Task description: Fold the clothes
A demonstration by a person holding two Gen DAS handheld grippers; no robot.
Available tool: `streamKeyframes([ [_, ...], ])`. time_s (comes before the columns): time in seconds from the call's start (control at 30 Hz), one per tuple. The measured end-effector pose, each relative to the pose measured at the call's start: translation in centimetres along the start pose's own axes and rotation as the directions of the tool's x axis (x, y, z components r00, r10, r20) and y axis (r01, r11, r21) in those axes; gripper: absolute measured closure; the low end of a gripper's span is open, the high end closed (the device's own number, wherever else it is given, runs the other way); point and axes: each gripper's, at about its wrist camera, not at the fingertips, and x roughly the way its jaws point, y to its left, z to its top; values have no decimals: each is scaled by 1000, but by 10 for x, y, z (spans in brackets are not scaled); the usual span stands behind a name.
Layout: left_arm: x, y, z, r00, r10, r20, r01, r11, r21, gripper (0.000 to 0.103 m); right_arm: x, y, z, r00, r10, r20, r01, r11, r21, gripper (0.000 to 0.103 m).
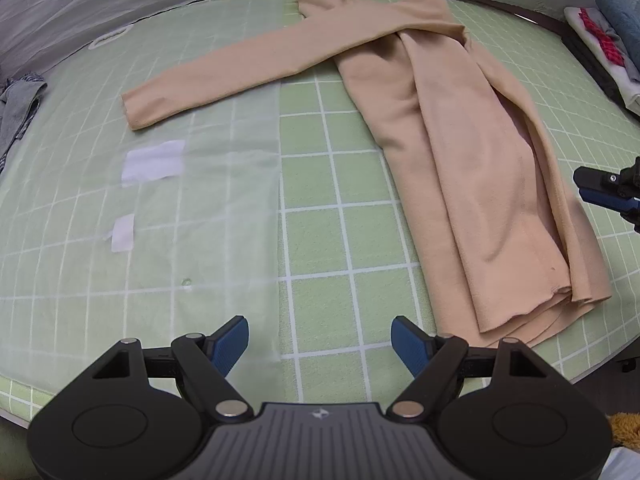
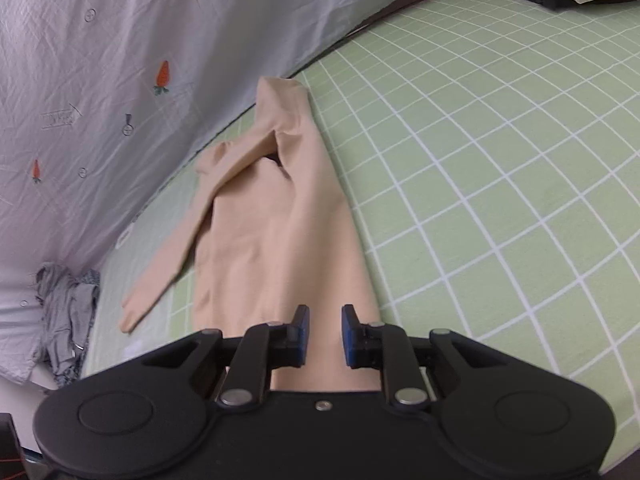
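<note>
- Left wrist view: grey garment (image 1: pixel 18 100) lies crumpled at the far left edge of the green grid mat (image 1: pixel 320 208).
- Left gripper (image 1: pixel 320 344): fingers wide apart, holding nothing, near edge.
- Beige long-sleeved top (image 1: pixel 460 152): right of centre, body folded lengthwise, one sleeve extended left.
- Right gripper (image 2: pixel 325 334): fingers slightly apart, unloaded, above the top's near hem.

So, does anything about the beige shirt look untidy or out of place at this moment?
Yes. The beige shirt is folded into a narrow strip, but one sleeve sticks out sideways across the green checked mat, not yet folded in. A crumpled grey garment lies at the mat's edge.
</note>
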Motion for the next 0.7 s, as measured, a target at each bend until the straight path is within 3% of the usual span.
streamKeyframes([
  [0.07, 1, 0, 0, 1000, 1, -1, -1, 1000, -2, 24, 10, -2, -5, 998, -28, -53, 26, 999, -31, 85],
  [0.3, 4, 5, 10, 1000, -3, 8, 3, 999, -49, 24, 29, 33, -18, 988, -6, -154, -35, 964, -265, 85],
  [0.43, 2, 23, 25, 999, 16, 37, -11, 992, -126, 24, 17, 40, -5, 995, 29, -96, -58, 947, -315, 79],
  [0.7, 5, 79, 62, 991, 106, 82, -77, 950, -302, 24, 24, 53, 51, 1000, -1, 26, 11, 915, -404, 73],
])
